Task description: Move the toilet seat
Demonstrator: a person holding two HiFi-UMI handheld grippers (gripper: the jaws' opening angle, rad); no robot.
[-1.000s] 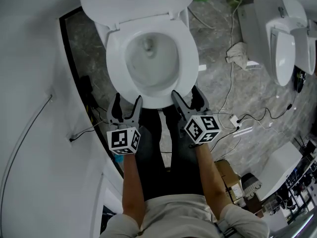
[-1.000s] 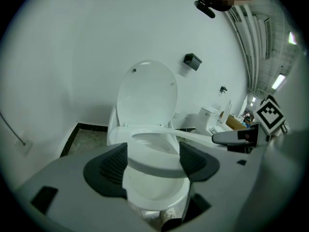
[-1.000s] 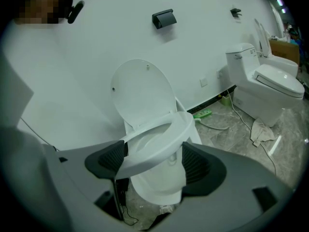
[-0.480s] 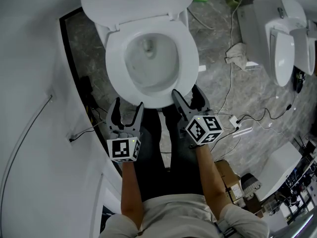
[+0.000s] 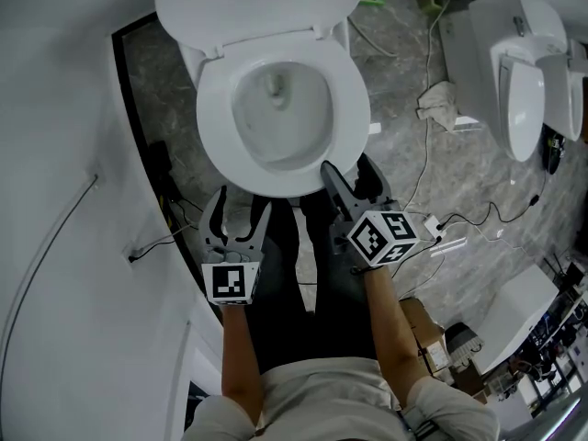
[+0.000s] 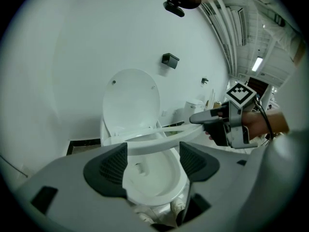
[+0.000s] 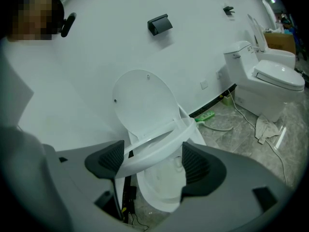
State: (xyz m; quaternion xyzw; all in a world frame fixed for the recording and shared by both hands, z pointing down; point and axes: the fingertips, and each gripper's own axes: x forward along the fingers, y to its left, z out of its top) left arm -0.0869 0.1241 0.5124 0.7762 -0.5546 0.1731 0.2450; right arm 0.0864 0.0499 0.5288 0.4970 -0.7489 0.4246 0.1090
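Jaws of the right gripper (image 5: pixel 347 176) stand apart at the front rim of the toilet seat (image 5: pixel 356 108), which tilts up off the bowl (image 6: pixel 155 179). The left gripper (image 5: pixel 241 206), jaws apart and empty, hangs just short of that rim. The lid (image 5: pixel 257 3) stands upright behind.

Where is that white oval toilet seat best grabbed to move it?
Grip the white oval toilet seat by its front rim, coming from the front: a thin ring hinged at the back, its front sits tilted off the white bowl, leaving room beneath.
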